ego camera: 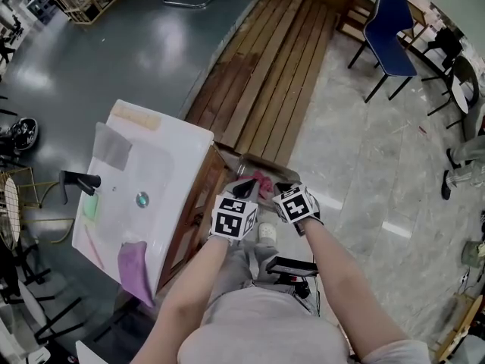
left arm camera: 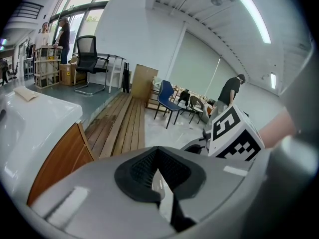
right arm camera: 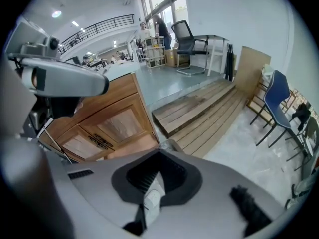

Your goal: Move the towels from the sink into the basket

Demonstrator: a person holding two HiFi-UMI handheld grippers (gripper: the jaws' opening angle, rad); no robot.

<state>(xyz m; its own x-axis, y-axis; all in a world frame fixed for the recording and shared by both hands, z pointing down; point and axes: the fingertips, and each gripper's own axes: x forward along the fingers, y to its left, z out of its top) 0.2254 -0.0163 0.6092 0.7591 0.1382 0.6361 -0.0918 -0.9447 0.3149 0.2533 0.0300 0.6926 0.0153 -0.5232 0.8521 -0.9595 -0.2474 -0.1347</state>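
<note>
The white sink (ego camera: 174, 154) stands at the left on a wooden cabinet (ego camera: 198, 203). A purple towel (ego camera: 135, 270) hangs over the sink's near edge, and a grey towel (ego camera: 112, 147) lies at its far side. To the right of the cabinet, the grey basket (ego camera: 261, 162) on the floor holds a pink towel (ego camera: 263, 182). Both grippers hover over the basket. My left gripper (ego camera: 244, 189) is shut and nothing shows between its jaws (left arm camera: 158, 171). My right gripper (ego camera: 284, 190) is shut and empty too (right arm camera: 158, 176).
A black faucet (ego camera: 79, 180) and a green item (ego camera: 91, 205) are on the sink. A wooden slat platform (ego camera: 273, 74) runs beyond the basket. A blue chair (ego camera: 390, 29) stands at the far right. Marble floor (ego camera: 364, 165) lies right of the basket.
</note>
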